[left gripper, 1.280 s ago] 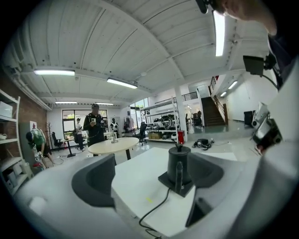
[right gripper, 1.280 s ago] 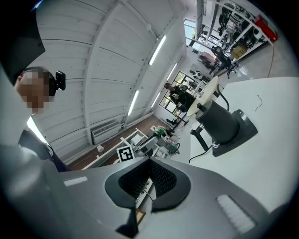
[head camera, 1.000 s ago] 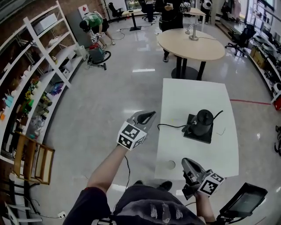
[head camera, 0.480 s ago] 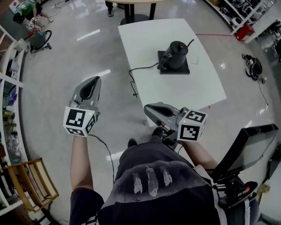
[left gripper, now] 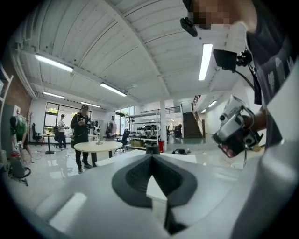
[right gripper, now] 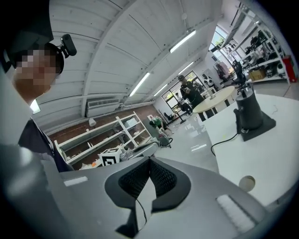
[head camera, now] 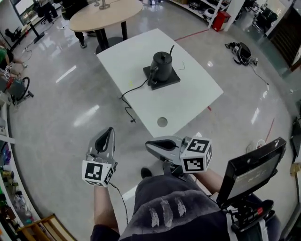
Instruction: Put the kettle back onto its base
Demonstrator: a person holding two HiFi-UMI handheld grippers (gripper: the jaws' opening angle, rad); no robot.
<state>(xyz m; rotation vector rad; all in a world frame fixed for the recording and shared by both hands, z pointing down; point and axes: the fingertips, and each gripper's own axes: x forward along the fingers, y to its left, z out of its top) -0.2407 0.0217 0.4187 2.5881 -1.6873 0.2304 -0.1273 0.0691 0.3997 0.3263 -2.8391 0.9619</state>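
The black kettle (head camera: pixel 162 65) stands on its flat black base (head camera: pixel 165 80) on the white table (head camera: pixel 188 101); the right gripper view shows the kettle (right gripper: pixel 247 108) and base (right gripper: pixel 259 129) far off to the right. Both grippers hang off the table's near corner, over the floor and close to the person's body. My left gripper (head camera: pixel 111 131) is shut with nothing in it. My right gripper (head camera: pixel 148 144) is shut and empty too. In the left gripper view the jaws (left gripper: pixel 151 157) meet, and the right gripper (left gripper: pixel 236 133) shows at the right.
The base's power cable (head camera: pixel 130 93) trails off the table's left edge to the floor. A round hole (head camera: pixel 162 122) sits near the table's front corner. A round beige table (head camera: pixel 106 14) stands behind. A dark screen on a stand (head camera: pixel 251 169) is at my right.
The head view has swung, so the table now sits higher and turned. Both grippers have drawn back toward the body, the right one moving left to the middle. The kettle has stayed on its base.
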